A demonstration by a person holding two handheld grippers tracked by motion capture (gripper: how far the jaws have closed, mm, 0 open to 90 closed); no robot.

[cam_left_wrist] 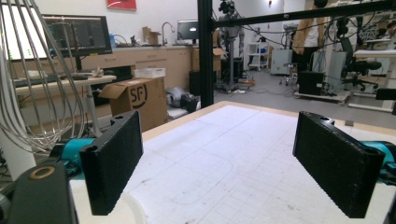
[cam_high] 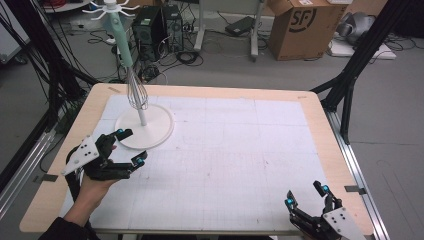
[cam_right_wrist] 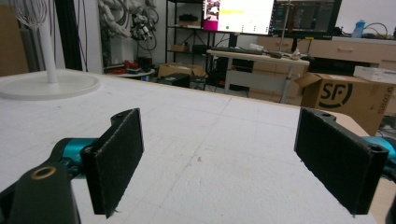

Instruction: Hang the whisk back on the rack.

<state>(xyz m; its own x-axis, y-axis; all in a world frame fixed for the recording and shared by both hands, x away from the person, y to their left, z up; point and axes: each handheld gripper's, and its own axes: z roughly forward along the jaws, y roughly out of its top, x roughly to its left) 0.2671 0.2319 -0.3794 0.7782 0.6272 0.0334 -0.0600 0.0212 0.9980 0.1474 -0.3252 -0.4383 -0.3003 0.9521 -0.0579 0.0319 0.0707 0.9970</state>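
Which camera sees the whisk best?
The high view: the whole whisk hangs from the white stand. The left gripper view catches just its wires up close; the right gripper view, a far corner.

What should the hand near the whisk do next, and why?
Probably ease the left gripper up toward the whisk. Its jaws are open and empty beside the white stand, and the whisk hangs just above; the right gripper sits far off.
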